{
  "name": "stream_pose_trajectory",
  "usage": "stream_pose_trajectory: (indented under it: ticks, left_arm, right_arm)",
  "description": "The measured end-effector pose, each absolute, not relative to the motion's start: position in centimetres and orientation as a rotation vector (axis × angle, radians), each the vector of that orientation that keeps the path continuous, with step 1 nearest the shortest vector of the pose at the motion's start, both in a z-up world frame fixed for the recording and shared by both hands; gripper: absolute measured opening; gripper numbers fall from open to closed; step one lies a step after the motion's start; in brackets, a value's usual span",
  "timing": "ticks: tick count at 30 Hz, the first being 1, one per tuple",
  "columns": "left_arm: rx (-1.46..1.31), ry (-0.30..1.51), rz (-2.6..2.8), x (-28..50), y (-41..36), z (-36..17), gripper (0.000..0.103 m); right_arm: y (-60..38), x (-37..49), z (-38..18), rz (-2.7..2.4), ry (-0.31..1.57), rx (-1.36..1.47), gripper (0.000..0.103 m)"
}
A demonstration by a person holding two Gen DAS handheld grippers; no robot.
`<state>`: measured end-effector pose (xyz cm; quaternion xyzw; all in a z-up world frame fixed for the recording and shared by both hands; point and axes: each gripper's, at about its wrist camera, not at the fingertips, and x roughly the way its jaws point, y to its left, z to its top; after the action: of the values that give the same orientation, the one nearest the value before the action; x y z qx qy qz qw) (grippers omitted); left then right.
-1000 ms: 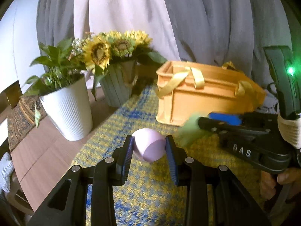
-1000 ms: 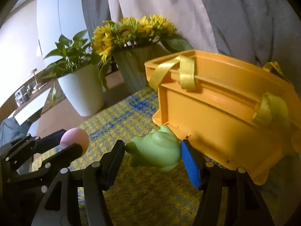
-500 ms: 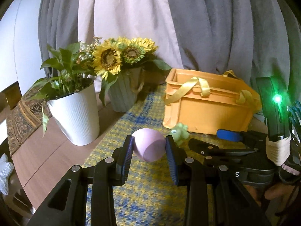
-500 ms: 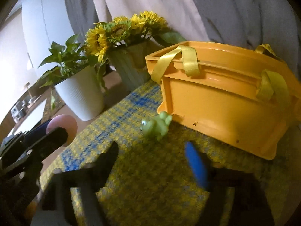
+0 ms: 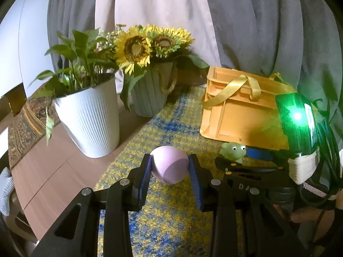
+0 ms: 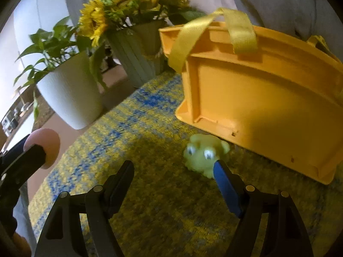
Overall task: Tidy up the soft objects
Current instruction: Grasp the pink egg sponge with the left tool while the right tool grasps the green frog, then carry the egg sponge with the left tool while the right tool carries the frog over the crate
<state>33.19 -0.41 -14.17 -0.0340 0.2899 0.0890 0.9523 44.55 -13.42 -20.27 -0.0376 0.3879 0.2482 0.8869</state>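
Note:
My left gripper [image 5: 170, 167] is shut on a soft pink ball [image 5: 169, 164] and holds it above the yellow-and-blue mat; the ball also shows at the left of the right wrist view [image 6: 46, 147]. My right gripper [image 6: 173, 175] is open and empty. A green frog toy [image 6: 203, 155] sits on the mat just beyond its right finger, in front of the orange basket [image 6: 263, 105]. The frog [image 5: 233, 150] and basket [image 5: 240, 115] also show in the left wrist view, right of the ball.
A white ribbed pot with a green plant [image 5: 90, 117] stands at the left on the wooden table. A grey-green vase of sunflowers [image 5: 150, 98] stands behind the mat. Grey and pale curtains hang behind. The yellow-and-blue mat [image 6: 150, 192] covers the near table.
My right gripper let go of the green frog, opened and drew back; the frog now sits on the mat by the basket. My left gripper still holds the pink ball.

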Motion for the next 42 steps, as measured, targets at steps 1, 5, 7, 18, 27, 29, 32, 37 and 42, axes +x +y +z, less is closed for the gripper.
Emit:
stream_pose_trajectory:
  ticks: [1, 5, 7, 18, 27, 29, 32, 37, 42]
  left_arm:
    - [-0.075, 0.594, 0.179, 33.4, -0.3, -14.3, 0.034]
    - [-0.084, 0.603, 0.177, 34.1, 0.0, -14.9, 0.034]
    - [-0.082, 0.606, 0.172, 34.5, 0.1, -15.2, 0.034]
    - [-0.073, 0.618, 0.131, 35.1, 0.5, -15.3, 0.034]
    - [-0.053, 0.597, 0.067, 34.0, 0.3, -14.1, 0.034]
    - [-0.049, 0.592, 0.051, 33.8, 0.2, -13.8, 0.034]
    - [-0.045, 0.582, 0.023, 33.2, 0.2, -13.0, 0.034]
    - [-0.042, 0.557, -0.026, 32.4, 0.2, -11.5, 0.034]
    - [-0.033, 0.523, -0.083, 31.8, 0.1, -9.8, 0.034]
  right_arm:
    - [-13.4, 44.7, -20.3, 0.499, 0.804, -0.084, 0.077]
    - [-13.4, 45.6, -20.7, 0.435, 0.809, -0.110, 0.073]
    - [-13.3, 46.0, -21.0, 0.416, 0.815, -0.116, 0.060]
    - [-13.8, 46.5, -21.3, 0.366, 0.813, -0.099, 0.042]
    - [-14.9, 43.6, -19.2, 0.328, 0.757, -0.072, 0.040]
    - [-15.3, 42.6, -18.3, 0.313, 0.737, -0.066, 0.040]
    - [-15.6, 41.2, -16.9, 0.292, 0.705, -0.059, 0.040]
    - [-16.4, 38.7, -14.2, 0.245, 0.653, -0.031, 0.040]
    - [-16.8, 36.6, -11.6, 0.192, 0.599, -0.006, 0.040]
